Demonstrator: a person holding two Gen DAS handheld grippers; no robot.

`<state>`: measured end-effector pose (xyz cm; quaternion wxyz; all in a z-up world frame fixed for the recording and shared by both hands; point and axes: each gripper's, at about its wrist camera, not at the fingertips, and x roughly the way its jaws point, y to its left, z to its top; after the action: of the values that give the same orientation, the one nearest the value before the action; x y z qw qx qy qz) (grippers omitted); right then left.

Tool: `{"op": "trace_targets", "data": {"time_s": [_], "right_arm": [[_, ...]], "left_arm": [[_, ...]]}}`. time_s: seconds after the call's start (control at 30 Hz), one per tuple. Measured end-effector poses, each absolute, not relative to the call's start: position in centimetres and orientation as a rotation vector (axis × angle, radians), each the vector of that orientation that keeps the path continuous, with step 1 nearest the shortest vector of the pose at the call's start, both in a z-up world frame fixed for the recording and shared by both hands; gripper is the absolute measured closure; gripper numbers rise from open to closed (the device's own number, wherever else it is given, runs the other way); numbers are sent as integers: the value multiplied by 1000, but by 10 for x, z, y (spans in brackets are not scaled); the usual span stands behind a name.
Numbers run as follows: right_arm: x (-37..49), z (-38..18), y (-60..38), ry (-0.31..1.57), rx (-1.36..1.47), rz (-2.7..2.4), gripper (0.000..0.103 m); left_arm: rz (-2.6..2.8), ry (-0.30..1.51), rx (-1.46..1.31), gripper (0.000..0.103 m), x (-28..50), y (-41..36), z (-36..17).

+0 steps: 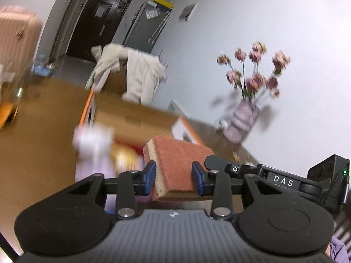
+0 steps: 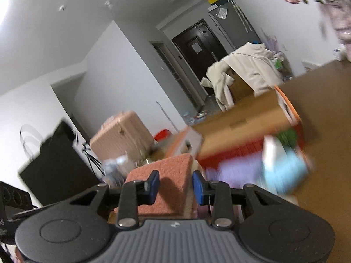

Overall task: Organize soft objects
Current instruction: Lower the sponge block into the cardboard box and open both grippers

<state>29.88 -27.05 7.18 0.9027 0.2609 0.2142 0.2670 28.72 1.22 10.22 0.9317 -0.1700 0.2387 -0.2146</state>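
Note:
My left gripper point(image 1: 173, 178) is shut on a salmon-topped sponge point(image 1: 177, 164) with a pale yellow underside, held in the air above the wooden table point(image 1: 39, 153). Part of the right gripper point(image 1: 285, 183) shows just beside it on the right. In the right wrist view my right gripper point(image 2: 176, 188) is shut on a salmon-topped sponge point(image 2: 169, 175) with a pale edge, also lifted. Behind it lie a blurred light blue soft item point(image 2: 285, 171), a white item point(image 2: 274, 149) and a lilac patch point(image 2: 237, 168). A blurred white and lilac soft item point(image 1: 94, 151) sits left of the left sponge.
A white box with orange rim point(image 2: 289, 109) and red inside stands on the table. A vase of pink flowers point(image 1: 243, 118) stands by the wall. A chair draped in cream clothing point(image 1: 131, 74), a pink suitcase point(image 2: 122, 133) and a black monitor point(image 2: 50, 164) are around.

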Motion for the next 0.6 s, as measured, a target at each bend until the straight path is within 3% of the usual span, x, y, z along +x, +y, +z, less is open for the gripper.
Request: {"op": "trace_targets", "data": {"time_s": [0.2, 0.43, 0.6], "right_arm": [[474, 109, -256, 556, 537, 528, 71], [626, 51, -226, 759, 606, 453, 70], [673, 9, -198, 872, 584, 441, 70]], "left_arm": [[-385, 597, -333, 67, 457, 15, 124], [-261, 748, -259, 67, 589, 17, 73], [-214, 762, -202, 56, 614, 26, 51]]}}
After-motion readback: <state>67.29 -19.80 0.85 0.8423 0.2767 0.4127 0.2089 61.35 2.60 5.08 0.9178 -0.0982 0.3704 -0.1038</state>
